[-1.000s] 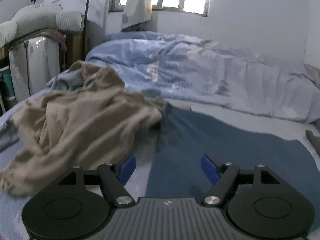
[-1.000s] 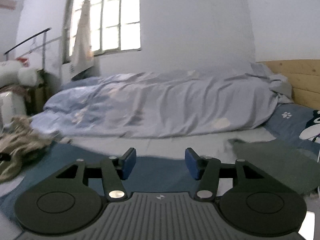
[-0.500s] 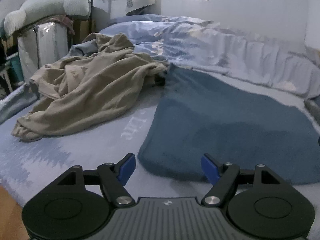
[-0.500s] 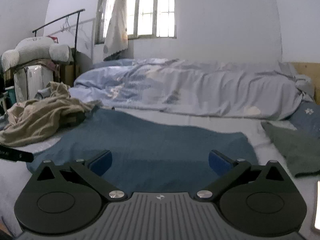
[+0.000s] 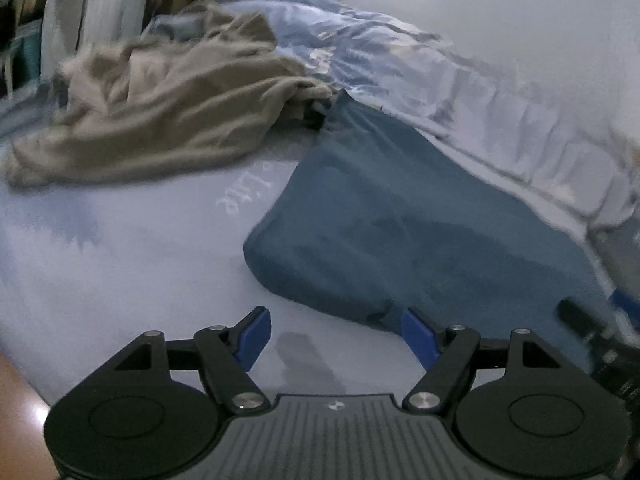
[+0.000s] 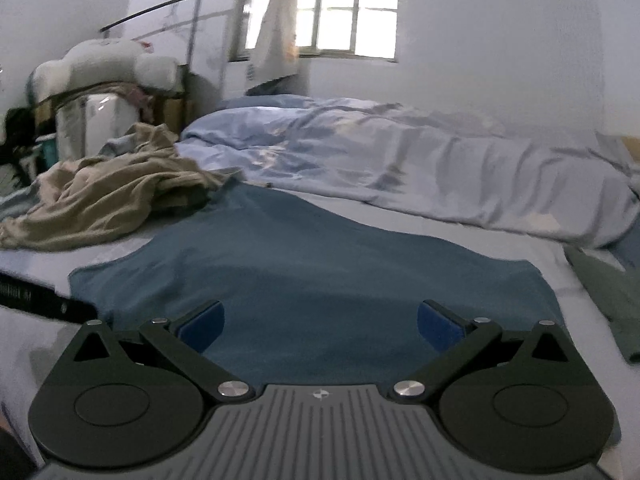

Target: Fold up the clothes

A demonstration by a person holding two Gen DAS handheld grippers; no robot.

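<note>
Left hand-held gripper point(image 5: 334, 334): jaws partly apart, empty; bare bed sheet point(image 5: 120, 264) between the pads, near corner of the blue garment point(image 5: 400, 236) just beside the right pad.

Right hand-held gripper point(image 6: 320, 326): jaws at their widest, empty, poised above the blue garment point(image 6: 304, 264), which lies flat mid-bed.

Beige garment point(image 5: 160, 100): crumpled, at 10 o'clock of the blue one.

Left view only: white lettering point(image 5: 246, 188) on the sheet.

Right view only: window point(image 6: 344, 8), green garment point(image 6: 608, 292) at 3 o'clock, rumpled duvet point(image 6: 400, 160) at 12 o'clock.
</note>
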